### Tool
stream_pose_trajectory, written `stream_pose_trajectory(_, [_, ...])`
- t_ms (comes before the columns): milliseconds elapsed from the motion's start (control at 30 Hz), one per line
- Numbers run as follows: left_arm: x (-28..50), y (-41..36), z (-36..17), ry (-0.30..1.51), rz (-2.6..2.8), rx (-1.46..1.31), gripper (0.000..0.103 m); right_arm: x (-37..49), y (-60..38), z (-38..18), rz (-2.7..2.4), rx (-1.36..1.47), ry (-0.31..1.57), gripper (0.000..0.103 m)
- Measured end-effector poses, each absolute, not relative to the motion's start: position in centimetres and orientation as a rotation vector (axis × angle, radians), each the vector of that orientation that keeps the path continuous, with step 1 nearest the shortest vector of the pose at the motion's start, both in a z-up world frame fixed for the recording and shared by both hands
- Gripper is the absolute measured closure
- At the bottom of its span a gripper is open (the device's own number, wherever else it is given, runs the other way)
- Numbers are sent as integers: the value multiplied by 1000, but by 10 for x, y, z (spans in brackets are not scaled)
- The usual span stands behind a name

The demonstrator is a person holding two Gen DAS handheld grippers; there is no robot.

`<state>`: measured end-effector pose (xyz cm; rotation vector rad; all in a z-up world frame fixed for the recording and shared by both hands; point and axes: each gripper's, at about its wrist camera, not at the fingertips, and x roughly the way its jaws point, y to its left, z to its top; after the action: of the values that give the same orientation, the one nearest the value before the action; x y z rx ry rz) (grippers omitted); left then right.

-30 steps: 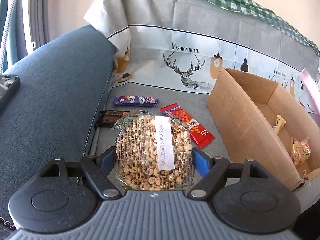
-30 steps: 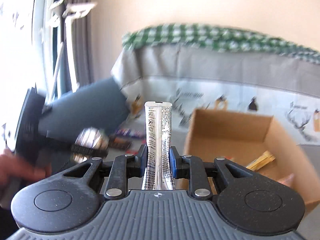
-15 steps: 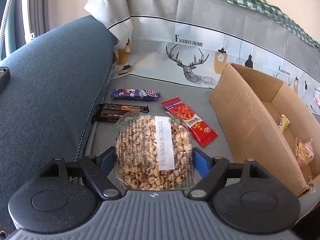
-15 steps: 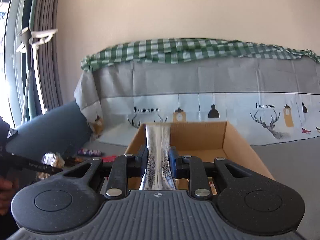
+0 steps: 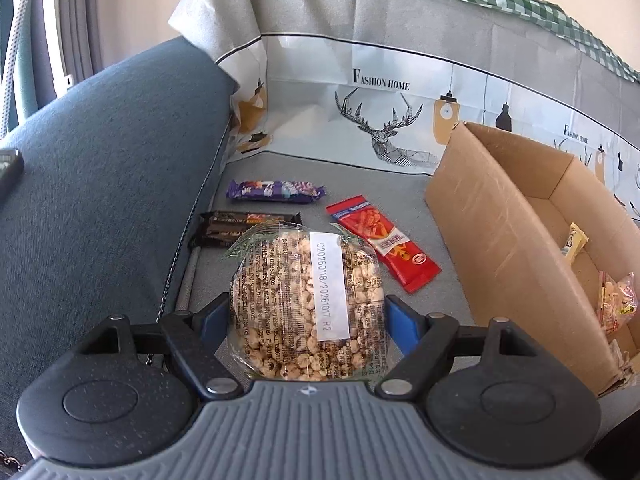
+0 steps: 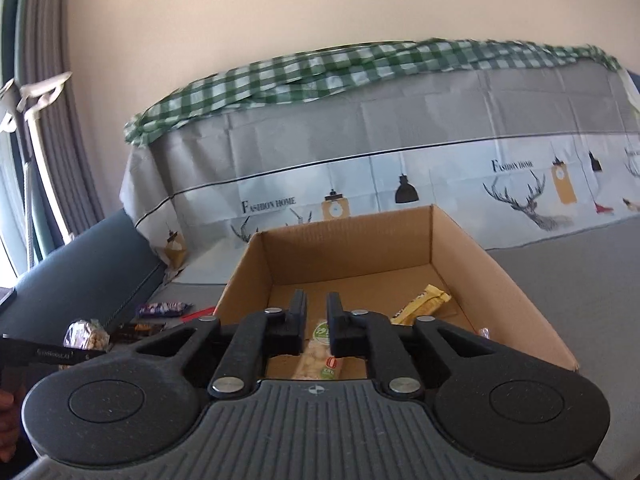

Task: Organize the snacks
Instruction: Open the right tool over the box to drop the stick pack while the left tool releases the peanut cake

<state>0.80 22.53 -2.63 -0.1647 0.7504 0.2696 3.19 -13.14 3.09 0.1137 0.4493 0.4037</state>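
The box [image 6: 460, 248] sits on the sofa [image 5: 100, 200], right of three bars [image 5: 276, 191]. My left claw [image 5: 308, 312] pinches a round cereal pack [image 5: 306, 304]. My right claw [image 6: 317, 322], empty, narrows above a packet [image 6: 320, 354] in the box.

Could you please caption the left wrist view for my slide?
Left gripper grips a round puffed-grain snack pack beside the cardboard box.
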Motion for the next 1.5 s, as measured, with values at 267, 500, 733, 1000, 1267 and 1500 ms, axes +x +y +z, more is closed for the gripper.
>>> stream_pose_trajectory(267, [-9,174,18,585,137,-116,19,39,-172,30,296,269,428,35])
stream_pose_trajectory(500, [-8,122,41,401,-67,-110,19,43,-179,34,261,282,412,25])
stream_pose_trajectory(733, [21,50,65,244,-280,-98,0,46,-187,45,201,319,371,21])
stream_pose_trajectory(1000, [85,51,80,225,-274,-199,0,39,-189,59,166,319,322,18])
stream_pose_trajectory(1267, [137,123,31,536,-59,-203,22,40,-154,66,188,223,329,18])
stream_pose_trajectory(1500, [158,189,9,694,42,-297,45,59,-96,60,239,138,348,37])
